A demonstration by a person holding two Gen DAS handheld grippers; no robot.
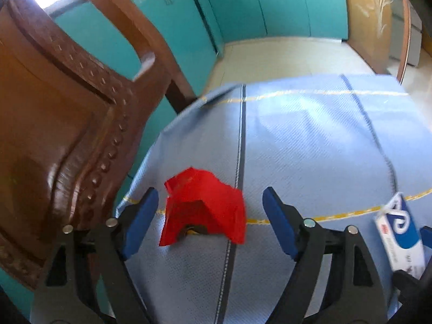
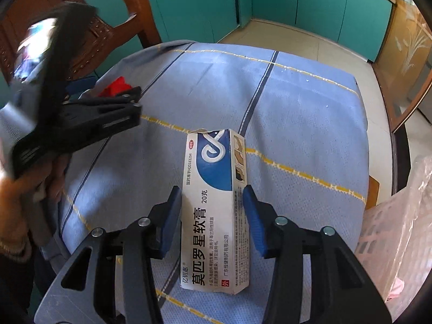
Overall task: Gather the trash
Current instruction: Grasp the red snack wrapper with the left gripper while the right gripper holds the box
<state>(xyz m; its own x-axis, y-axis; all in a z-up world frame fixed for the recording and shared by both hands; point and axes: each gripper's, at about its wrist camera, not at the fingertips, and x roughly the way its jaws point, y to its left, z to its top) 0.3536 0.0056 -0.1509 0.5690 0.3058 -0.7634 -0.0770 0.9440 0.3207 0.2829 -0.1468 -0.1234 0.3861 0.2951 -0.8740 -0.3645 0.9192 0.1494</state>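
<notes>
blue checked cloth covers surface (image 2: 310, 113), teal cabinets behind, wooden chair (image 1: 67, 124) at left edge. white-blue ointment box (image 2: 213, 205) lies flat mid-cloth, between pads of right hand-held gripper (image 2: 213, 221); pads flank its sides, contact unclear, box not lifted. crumpled red wrapper (image 1: 205, 205) near cloth's left edge, between wide-apart pads of left hand-held gripper (image 1: 210, 221), nothing gripped. risks: thin card may buckle or slip if squeezed off-centre; light wrapper may skid off edge; pads may snag cloth.
</notes>
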